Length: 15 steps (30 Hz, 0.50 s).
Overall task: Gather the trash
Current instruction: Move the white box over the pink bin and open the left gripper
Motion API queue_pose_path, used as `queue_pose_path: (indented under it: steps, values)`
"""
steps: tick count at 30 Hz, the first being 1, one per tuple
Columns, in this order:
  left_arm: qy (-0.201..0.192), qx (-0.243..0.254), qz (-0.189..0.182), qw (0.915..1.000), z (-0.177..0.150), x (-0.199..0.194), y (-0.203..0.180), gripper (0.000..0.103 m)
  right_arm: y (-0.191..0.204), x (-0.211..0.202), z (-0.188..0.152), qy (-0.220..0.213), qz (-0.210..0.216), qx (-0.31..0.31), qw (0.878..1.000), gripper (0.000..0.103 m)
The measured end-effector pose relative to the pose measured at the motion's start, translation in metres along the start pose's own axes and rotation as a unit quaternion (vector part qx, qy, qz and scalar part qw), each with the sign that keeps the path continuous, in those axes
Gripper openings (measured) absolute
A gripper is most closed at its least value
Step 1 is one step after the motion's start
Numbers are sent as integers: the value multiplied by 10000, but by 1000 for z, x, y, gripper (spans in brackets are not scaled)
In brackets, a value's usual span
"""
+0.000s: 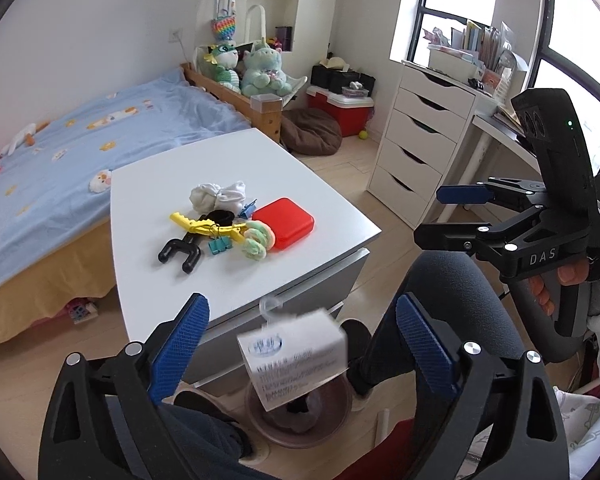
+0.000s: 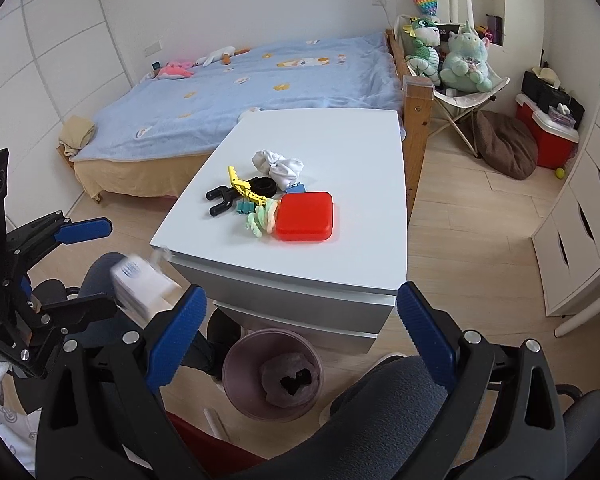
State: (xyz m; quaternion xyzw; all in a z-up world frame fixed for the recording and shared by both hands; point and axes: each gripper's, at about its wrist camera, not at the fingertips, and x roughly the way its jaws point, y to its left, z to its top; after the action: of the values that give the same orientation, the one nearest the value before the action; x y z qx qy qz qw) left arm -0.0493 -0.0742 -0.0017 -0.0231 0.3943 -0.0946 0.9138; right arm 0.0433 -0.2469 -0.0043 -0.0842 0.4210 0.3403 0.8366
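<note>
My left gripper (image 1: 302,344) hangs with jaws spread, a blurred white package (image 1: 296,360) loose between them, apparently dropping toward the trash bin (image 1: 332,428) directly below. My right gripper (image 2: 300,324) waits open beside, the cluttered white table (image 1: 220,280) beyond.

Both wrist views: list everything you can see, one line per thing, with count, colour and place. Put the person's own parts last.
white table: one, white, beside the bed
red box: one, red, on the table
white cloth: one bundle, white, behind the box
yellow clip: one, yellow, in the table pile
black fork-shaped tool: one, black, left end of the pile
packaging card: one, white, blurred, in the air between the open left fingers
trash bin: one, purplish, on the floor below the table front
bed: one, blue cover
drawer unit: one, white, by the window
left gripper: open
right gripper: open
</note>
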Motion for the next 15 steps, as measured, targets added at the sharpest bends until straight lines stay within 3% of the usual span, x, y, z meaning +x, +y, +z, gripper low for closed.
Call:
queue_pose_path:
  steps: [15]
  values:
    - [-23, -446, 235, 9987, -5, 1, 23, 95, 7, 8, -2, 102, 39, -39, 9999, 95]
